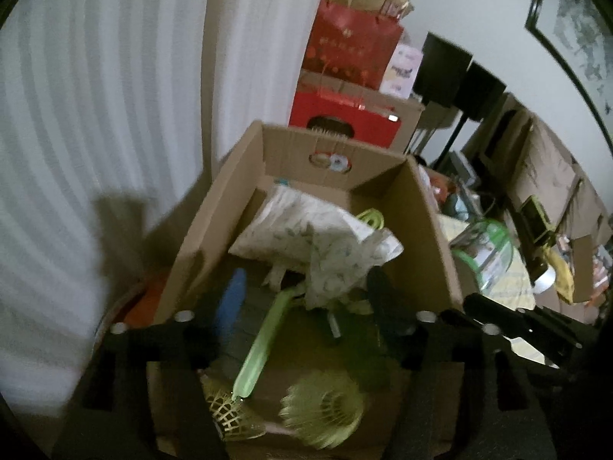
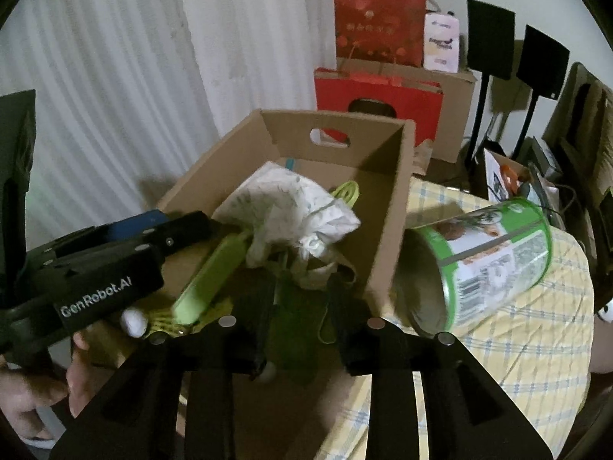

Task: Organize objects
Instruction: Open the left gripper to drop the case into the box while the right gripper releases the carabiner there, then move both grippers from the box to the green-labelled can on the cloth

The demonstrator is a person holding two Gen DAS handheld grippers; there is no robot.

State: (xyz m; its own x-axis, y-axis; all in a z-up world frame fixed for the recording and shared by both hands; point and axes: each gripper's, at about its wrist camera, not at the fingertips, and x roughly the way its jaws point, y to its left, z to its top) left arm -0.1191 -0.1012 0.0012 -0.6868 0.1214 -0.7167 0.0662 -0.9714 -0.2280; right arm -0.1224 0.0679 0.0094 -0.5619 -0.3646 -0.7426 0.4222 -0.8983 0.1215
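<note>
An open cardboard box (image 1: 425,222) (image 2: 387,207) holds a crumpled white patterned cloth (image 1: 325,245) (image 2: 291,207), a light green handle (image 1: 264,341) (image 2: 210,272), a blue object (image 1: 230,303) and two yellow-green shuttlecocks (image 1: 325,410). My left gripper (image 1: 299,326) hovers over the box's near end, open and empty; its body shows in the right wrist view (image 2: 107,268). My right gripper (image 2: 302,322) is over the box's near right corner, jaws apart around a dark green item (image 2: 295,326); whether they grip it is unclear.
A green-rimmed clear canister (image 2: 486,260) (image 1: 486,249) lies on its side on the yellow checked tablecloth (image 2: 536,345) right of the box. Red gift bags (image 2: 379,27) and cardboard boxes stand behind. White curtain at left. Black stands at right back.
</note>
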